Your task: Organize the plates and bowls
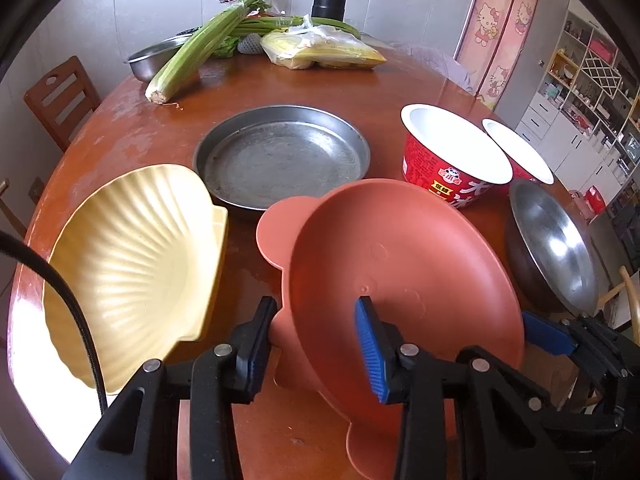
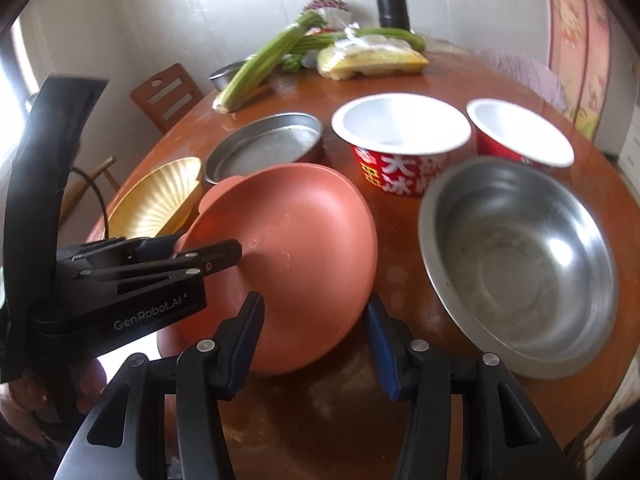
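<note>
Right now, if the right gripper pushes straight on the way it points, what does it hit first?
Most likely the near rim of the tilted orange plate, which already sits between the right gripper pads without visible contact. The steel bowl lies off to its right, probably clear. Depth is uncertain.

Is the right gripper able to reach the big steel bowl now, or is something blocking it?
Probably yes. The right gripper stands open and empty beside the steel bowl, with only bare table between them. The tilted orange plate, held by the left gripper, lies on its other side.
</note>
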Action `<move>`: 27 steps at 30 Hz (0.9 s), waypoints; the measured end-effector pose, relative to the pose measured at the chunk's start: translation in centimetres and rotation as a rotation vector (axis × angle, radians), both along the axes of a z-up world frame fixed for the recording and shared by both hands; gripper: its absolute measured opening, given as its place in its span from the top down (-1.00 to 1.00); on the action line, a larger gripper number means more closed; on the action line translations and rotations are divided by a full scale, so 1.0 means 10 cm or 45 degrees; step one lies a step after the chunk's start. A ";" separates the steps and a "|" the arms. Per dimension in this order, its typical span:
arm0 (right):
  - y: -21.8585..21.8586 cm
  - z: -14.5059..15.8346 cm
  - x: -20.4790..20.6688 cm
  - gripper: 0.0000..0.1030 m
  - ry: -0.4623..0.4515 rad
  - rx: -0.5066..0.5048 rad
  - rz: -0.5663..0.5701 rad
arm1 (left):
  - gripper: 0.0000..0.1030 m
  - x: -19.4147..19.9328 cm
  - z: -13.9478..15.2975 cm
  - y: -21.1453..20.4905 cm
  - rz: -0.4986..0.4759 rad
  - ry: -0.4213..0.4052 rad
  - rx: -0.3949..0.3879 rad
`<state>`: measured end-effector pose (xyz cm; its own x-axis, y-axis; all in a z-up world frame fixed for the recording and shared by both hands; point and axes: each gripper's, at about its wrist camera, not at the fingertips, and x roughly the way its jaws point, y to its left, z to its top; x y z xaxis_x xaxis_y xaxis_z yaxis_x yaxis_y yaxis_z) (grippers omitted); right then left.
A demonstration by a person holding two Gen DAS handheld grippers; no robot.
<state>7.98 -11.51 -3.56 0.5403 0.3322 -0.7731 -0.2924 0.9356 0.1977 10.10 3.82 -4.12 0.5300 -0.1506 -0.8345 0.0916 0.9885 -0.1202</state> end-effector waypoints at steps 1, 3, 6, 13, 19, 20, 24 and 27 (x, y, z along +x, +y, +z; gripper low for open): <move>0.02 0.01 -0.01 -0.04 -0.013 -0.022 0.004 | 0.21 0.00 0.00 0.00 0.003 0.001 -0.002; 0.02 0.02 -0.02 -0.04 -0.018 -0.023 0.014 | 0.21 -0.01 0.01 0.01 0.005 0.008 -0.011; 0.03 0.05 -0.04 -0.04 -0.024 -0.028 0.026 | 0.21 -0.04 0.05 0.02 0.006 0.001 -0.013; 0.06 0.17 -0.13 -0.05 -0.063 -0.016 0.046 | 0.21 -0.11 0.14 0.07 0.024 -0.027 -0.017; 0.09 0.27 -0.17 -0.05 -0.092 -0.009 0.059 | 0.21 -0.18 0.27 0.12 0.042 -0.063 -0.013; 0.10 0.30 -0.17 -0.05 -0.095 -0.005 0.062 | 0.21 -0.19 0.29 0.14 0.047 -0.071 -0.013; 0.16 0.40 -0.17 -0.05 -0.118 0.001 0.078 | 0.21 -0.23 0.39 0.23 0.074 -0.096 -0.018; 0.23 0.50 -0.16 -0.05 -0.148 0.008 0.103 | 0.21 -0.24 0.46 0.33 0.101 -0.113 -0.020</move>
<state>6.42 -9.19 1.46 0.5973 0.3829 -0.7047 -0.3882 0.9069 0.1638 7.74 7.09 0.50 0.6124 -0.1180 -0.7817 0.0238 0.9911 -0.1309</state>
